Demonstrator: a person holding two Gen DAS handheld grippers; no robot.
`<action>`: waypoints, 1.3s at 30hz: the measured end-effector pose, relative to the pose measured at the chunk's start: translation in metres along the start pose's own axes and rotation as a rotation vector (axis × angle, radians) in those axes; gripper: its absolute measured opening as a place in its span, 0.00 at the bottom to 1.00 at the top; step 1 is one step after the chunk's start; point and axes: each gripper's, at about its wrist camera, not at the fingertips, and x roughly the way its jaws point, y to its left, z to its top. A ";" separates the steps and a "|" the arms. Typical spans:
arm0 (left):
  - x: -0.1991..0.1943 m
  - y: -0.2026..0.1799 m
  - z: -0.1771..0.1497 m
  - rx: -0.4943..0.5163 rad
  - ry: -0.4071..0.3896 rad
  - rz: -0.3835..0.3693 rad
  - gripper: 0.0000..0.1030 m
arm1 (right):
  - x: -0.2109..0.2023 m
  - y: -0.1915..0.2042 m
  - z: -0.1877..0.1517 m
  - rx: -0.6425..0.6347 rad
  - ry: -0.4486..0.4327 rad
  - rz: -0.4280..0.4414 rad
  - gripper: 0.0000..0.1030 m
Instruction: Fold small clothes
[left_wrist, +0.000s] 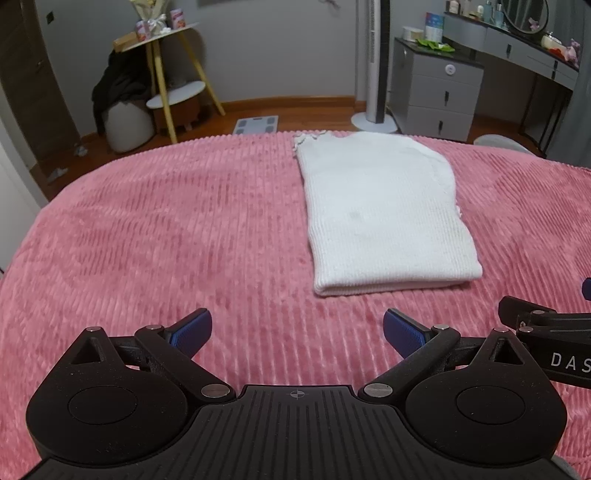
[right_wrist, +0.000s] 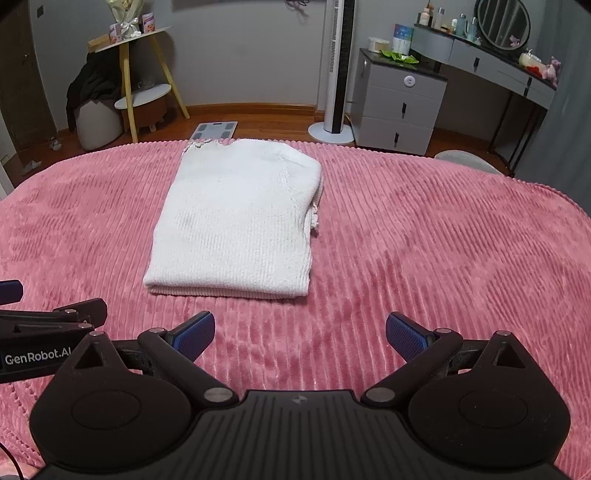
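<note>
Folded white garment (left_wrist: 384, 214) lies on pink ribbed bedspread (left_wrist: 184, 229).

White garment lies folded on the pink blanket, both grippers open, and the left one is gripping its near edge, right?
Not gripping. In the left wrist view the left gripper is open, short of the garment, with bare blanket between. The rest holds; the right gripper is open too.

One folded white garment (right_wrist: 236, 221), one pink blanket (right_wrist: 443, 240), two wide-open grippers, left (left_wrist: 297, 334) and right (right_wrist: 300, 336)
</note>
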 end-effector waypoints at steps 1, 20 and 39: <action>0.000 0.000 0.000 0.000 0.001 0.001 0.99 | 0.000 -0.001 0.000 0.001 0.000 0.001 0.96; -0.002 -0.003 0.002 -0.003 -0.004 -0.007 0.99 | 0.000 -0.004 -0.001 0.021 -0.005 0.017 0.96; -0.003 -0.007 0.001 0.011 -0.008 -0.010 0.99 | -0.002 -0.006 -0.003 0.025 -0.012 0.003 0.96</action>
